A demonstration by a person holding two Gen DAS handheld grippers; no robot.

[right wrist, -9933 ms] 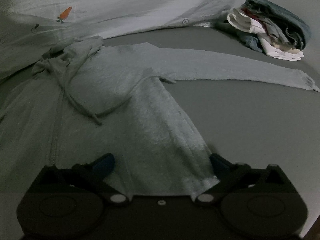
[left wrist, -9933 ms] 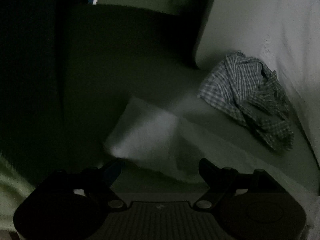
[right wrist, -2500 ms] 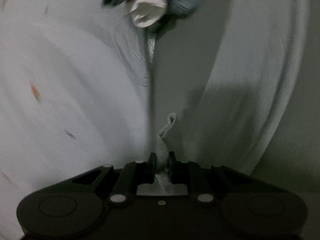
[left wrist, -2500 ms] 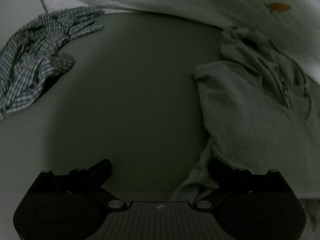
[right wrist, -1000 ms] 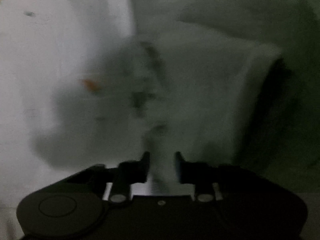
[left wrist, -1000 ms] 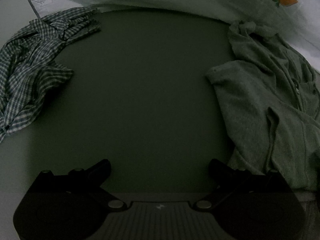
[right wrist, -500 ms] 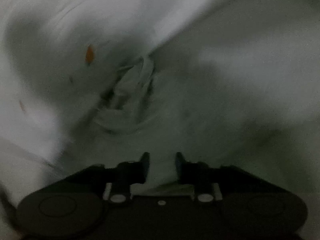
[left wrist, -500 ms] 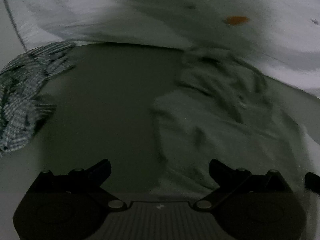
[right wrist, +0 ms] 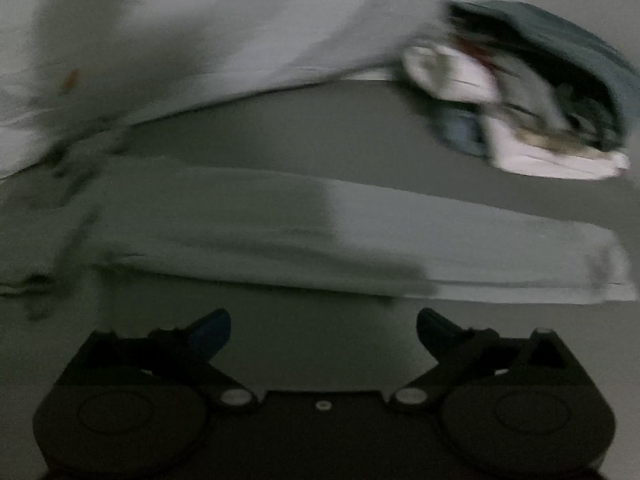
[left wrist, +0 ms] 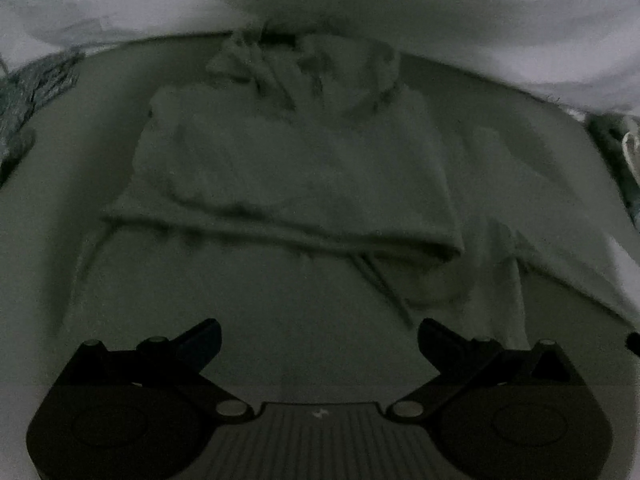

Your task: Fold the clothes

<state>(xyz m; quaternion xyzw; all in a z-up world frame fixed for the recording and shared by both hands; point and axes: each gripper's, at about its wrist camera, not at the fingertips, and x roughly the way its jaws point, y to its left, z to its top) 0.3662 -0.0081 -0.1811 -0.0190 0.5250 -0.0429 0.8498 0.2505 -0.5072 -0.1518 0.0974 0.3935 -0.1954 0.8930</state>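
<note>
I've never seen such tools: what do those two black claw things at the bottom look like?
Both the left gripper and right gripper are matte black plastic: two angled fingers on silver pivot screws, round discs either side. The left has a ribbed centre panel; the right's is plain.

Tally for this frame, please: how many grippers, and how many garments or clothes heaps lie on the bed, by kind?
Grippers: 2, left gripper and right gripper, both open
Grey hoodie: 1, hoodie, one sleeve stretched out flat
Checked shirt: 1, shirt, crumpled at the edge of view
Mixed clothes pile: 1, pile, blurred, pieces not countable
Total: 5
</note>
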